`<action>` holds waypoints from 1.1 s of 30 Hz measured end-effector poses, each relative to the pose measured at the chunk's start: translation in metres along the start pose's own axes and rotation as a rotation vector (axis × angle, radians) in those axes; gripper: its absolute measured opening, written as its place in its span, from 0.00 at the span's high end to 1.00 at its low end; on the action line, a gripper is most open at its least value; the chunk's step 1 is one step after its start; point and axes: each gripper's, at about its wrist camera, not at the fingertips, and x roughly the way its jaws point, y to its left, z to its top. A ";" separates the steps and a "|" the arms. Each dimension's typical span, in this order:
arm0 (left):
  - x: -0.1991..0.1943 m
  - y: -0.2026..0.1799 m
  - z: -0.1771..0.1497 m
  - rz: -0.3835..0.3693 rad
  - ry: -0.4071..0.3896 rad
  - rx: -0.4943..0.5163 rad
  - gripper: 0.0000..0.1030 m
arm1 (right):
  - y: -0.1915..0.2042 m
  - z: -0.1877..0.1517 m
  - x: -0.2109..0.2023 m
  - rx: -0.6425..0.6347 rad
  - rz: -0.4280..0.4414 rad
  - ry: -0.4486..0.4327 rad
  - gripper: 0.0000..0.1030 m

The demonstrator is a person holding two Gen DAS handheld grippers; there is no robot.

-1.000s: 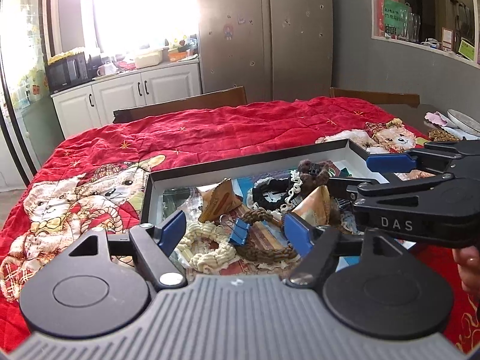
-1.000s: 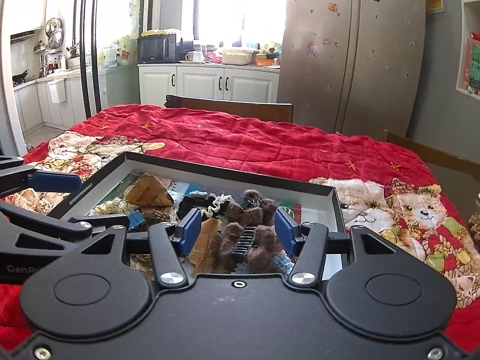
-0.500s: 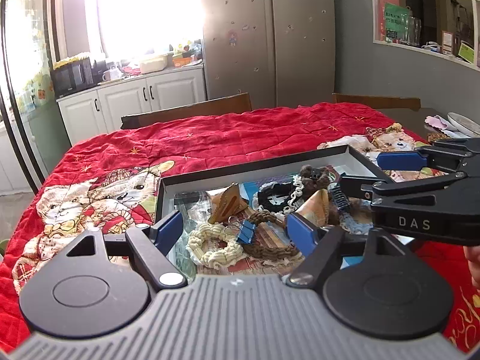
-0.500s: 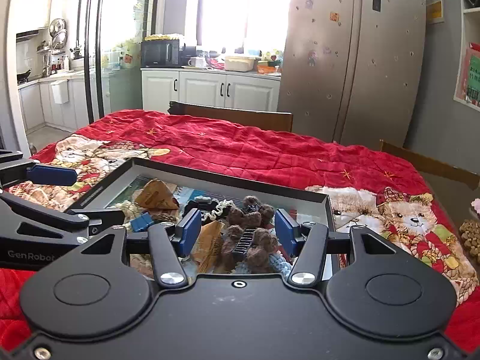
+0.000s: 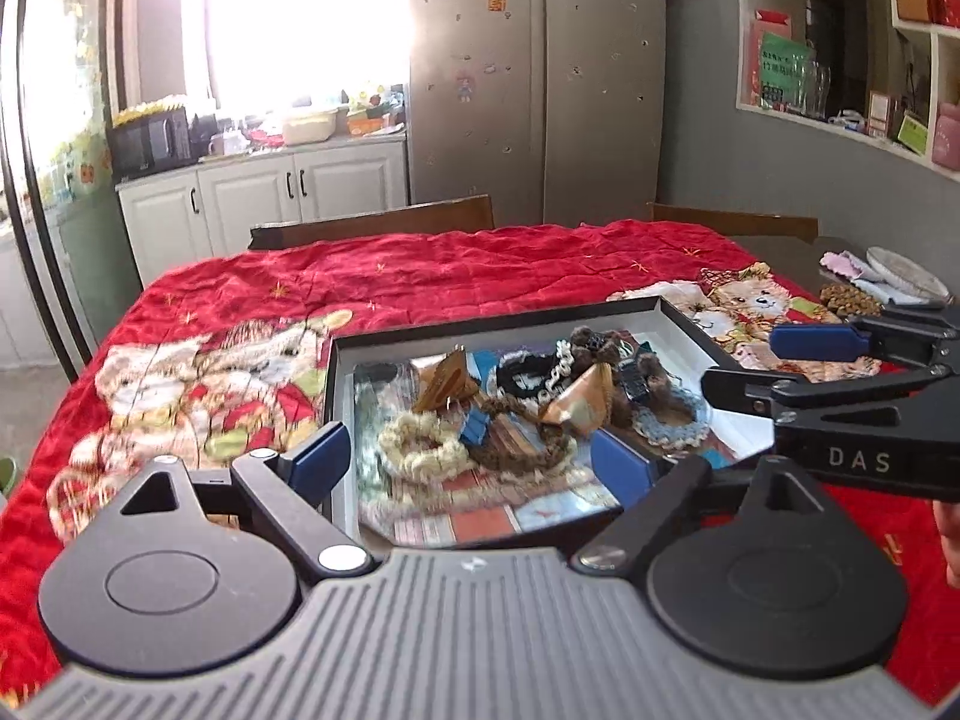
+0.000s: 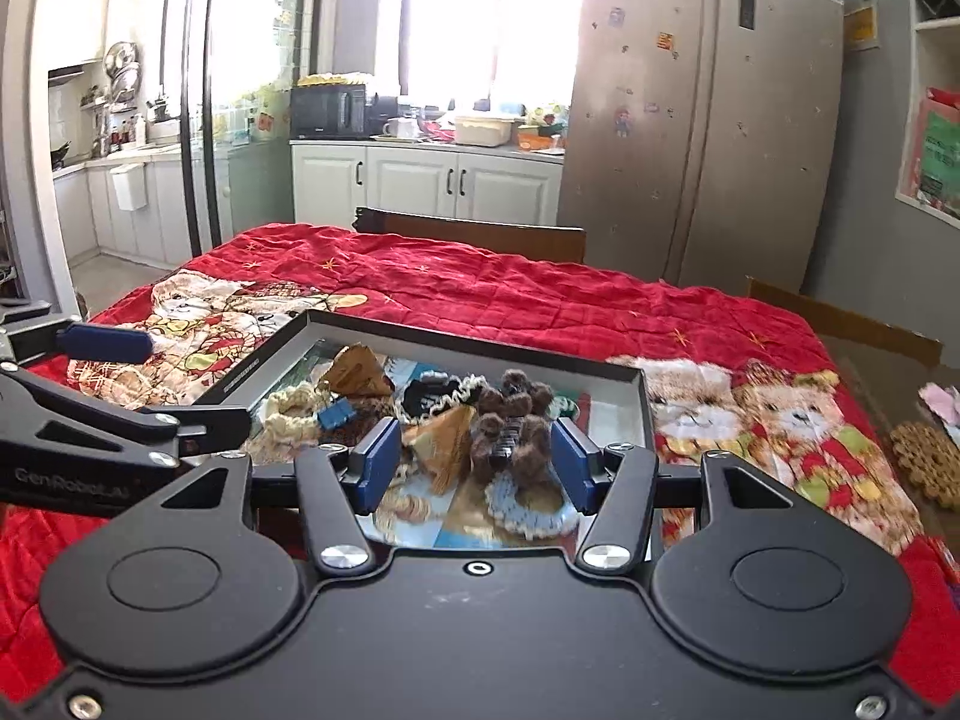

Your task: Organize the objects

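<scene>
our left gripper (image 5: 468, 459) and right gripper (image 6: 474, 465) both hang spread apart over the black-rimmed tray (image 5: 690, 324) of hair accessories.

Both wrist views look forward over the tray (image 5: 690, 324).

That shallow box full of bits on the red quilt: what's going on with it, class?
A person holds a gripper in each hand over a black-rimmed tray on the red quilt. The tray holds jumbled hair accessories: a cream scrunchie, a blue binder clip, a brown fuzzy clip and a pale blue scrunchie. The left gripper and the right gripper both have open jaws and hold nothing. Nothing has been lifted out yet.
</scene>
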 end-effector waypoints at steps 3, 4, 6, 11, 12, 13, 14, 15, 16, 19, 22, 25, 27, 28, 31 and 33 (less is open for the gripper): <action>-0.013 0.001 -0.008 -0.011 0.009 -0.025 0.08 | -0.001 -0.008 -0.015 0.026 -0.007 0.010 0.46; -0.017 0.001 -0.011 -0.013 0.009 -0.028 0.08 | -0.001 -0.011 -0.020 0.034 -0.014 0.013 0.46; -0.026 0.001 -0.018 -0.013 0.009 -0.033 0.06 | -0.002 -0.016 -0.030 0.042 -0.021 0.020 0.44; -0.045 -0.004 -0.034 -0.023 0.015 -0.041 0.05 | 0.002 -0.030 -0.052 0.048 -0.031 0.022 0.39; -0.049 -0.006 -0.037 -0.026 0.017 -0.040 0.04 | 0.003 -0.032 -0.056 0.050 -0.030 0.022 0.38; -0.053 -0.008 -0.040 -0.028 0.019 -0.039 0.04 | 0.005 -0.036 -0.060 0.051 -0.028 0.024 0.38; -0.056 -0.009 -0.043 -0.029 0.021 -0.035 0.02 | 0.006 -0.039 -0.063 0.053 -0.027 0.028 0.37; -0.059 -0.011 -0.046 -0.031 0.023 -0.030 0.01 | 0.008 -0.043 -0.066 0.055 -0.025 0.032 0.37; -0.063 -0.013 -0.049 -0.031 0.022 -0.026 0.01 | 0.010 -0.047 -0.069 0.058 -0.021 0.038 0.36; -0.070 -0.017 -0.057 -0.025 0.026 -0.014 0.01 | 0.015 -0.058 -0.076 0.061 -0.013 0.056 0.36; -0.075 -0.019 -0.063 -0.037 0.043 -0.027 0.01 | 0.018 -0.066 -0.082 0.062 -0.015 0.063 0.35; -0.080 -0.021 -0.068 -0.035 0.053 -0.032 0.01 | 0.018 -0.070 -0.087 0.068 -0.019 0.062 0.35; -0.081 -0.021 -0.071 -0.031 0.060 -0.039 0.01 | 0.019 -0.072 -0.091 0.072 -0.023 0.060 0.34; -0.082 -0.020 -0.072 -0.031 0.062 -0.043 0.01 | 0.019 -0.073 -0.092 0.076 -0.024 0.061 0.34; -0.084 -0.020 -0.075 -0.027 0.064 -0.046 0.01 | 0.020 -0.077 -0.096 0.085 -0.020 0.066 0.33; -0.085 -0.019 -0.075 -0.025 0.064 -0.047 0.01 | 0.020 -0.079 -0.098 0.091 -0.020 0.070 0.33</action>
